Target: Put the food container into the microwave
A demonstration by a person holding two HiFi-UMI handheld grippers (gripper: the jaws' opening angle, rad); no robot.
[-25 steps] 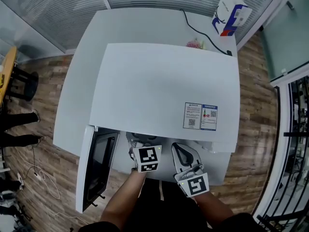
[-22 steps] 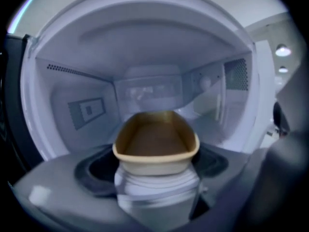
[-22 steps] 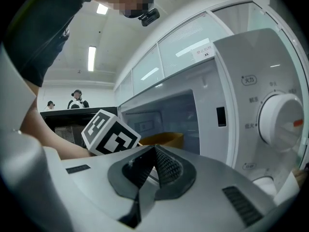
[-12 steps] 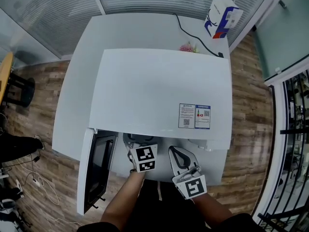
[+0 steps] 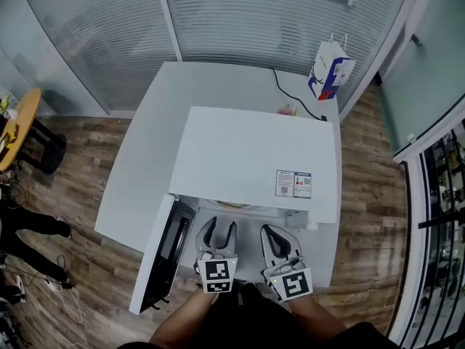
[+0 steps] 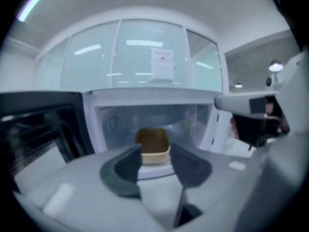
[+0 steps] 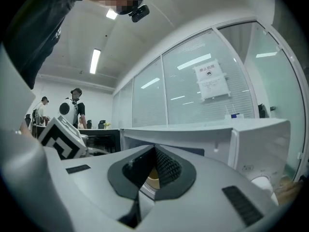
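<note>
Now: tan rounded-square container (image 6: 153, 139) inside boxy white microwave (image 5: 254, 151); left claw (image 5: 219, 229) half-spread, just closing, empty; right claw (image 7: 154, 149) pressed together.

Your tan food container (image 6: 153, 146) sat upright inside the white microwave (image 5: 254, 158), whose door (image 5: 163, 257) stood open to the left.

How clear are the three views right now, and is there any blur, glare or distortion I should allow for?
Head view: sharp, evenly lit, its wide lens bowing the floorboards round the microwave. Left gripper view: soft throughout, the food container smeared, corners black. Right gripper view: crisper, ceiling lights mirrored in the glass wall.
</note>
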